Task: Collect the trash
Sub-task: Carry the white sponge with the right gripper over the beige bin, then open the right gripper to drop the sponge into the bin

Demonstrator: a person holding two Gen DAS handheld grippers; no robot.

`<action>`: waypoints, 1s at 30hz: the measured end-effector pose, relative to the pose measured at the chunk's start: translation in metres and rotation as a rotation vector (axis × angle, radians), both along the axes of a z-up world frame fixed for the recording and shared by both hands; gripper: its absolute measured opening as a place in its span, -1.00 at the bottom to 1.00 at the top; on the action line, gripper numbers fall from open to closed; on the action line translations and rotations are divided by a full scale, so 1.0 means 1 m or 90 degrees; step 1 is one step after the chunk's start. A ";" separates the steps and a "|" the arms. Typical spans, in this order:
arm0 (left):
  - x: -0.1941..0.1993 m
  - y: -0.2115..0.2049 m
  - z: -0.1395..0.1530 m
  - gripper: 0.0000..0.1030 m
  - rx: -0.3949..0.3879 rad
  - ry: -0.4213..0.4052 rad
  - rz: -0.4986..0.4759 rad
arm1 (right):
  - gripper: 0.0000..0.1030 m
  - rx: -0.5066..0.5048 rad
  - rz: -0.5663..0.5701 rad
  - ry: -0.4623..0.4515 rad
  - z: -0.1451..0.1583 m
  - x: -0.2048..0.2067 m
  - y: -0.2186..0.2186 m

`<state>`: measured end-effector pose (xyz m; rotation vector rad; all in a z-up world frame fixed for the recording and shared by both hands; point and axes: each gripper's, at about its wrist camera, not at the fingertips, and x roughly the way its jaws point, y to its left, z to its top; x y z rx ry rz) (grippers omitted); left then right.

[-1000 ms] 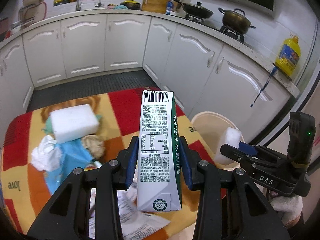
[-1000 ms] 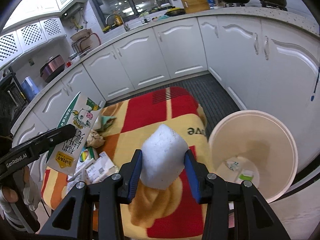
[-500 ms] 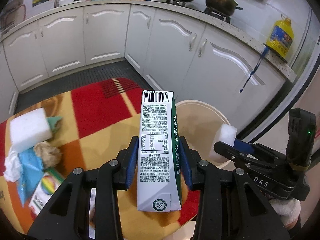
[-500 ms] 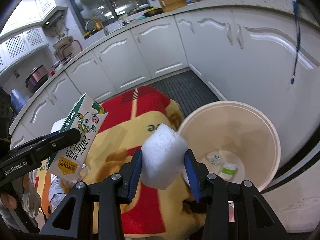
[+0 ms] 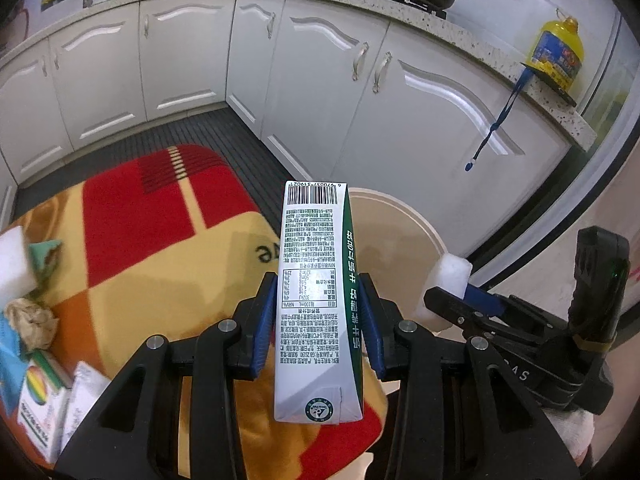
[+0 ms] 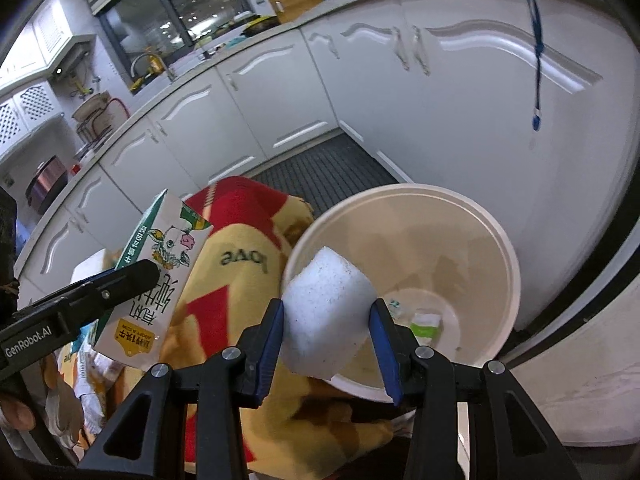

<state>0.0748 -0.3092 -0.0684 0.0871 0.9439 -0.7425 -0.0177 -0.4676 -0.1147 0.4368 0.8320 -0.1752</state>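
My left gripper (image 5: 318,312) is shut on a white and green milk carton (image 5: 316,280), held upright above the table's right end, just before the cream trash bin (image 5: 416,224). The carton also shows in the right wrist view (image 6: 156,280). My right gripper (image 6: 328,324) is shut on a white foam block (image 6: 326,308) over the near rim of the bin (image 6: 508,256), which holds a few scraps (image 6: 426,322). The right gripper (image 5: 452,300) with the foam block (image 5: 446,280) also shows in the left wrist view.
A red, yellow and orange cloth (image 5: 160,240) covers the table. At its left end lie another foam block (image 5: 12,260), crumpled paper (image 5: 32,320) and small boxes (image 5: 40,400). White kitchen cabinets (image 5: 360,100) stand close behind the bin.
Both grippers have swung right, away from the trash pile toward the bin. The foam block now hangs over the bin's rim and the carton is nearer the bin.
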 end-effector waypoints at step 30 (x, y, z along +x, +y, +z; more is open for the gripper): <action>0.017 -0.039 -0.038 0.04 -0.013 0.065 0.003 | 0.07 0.004 -0.059 0.088 -0.053 0.004 -0.035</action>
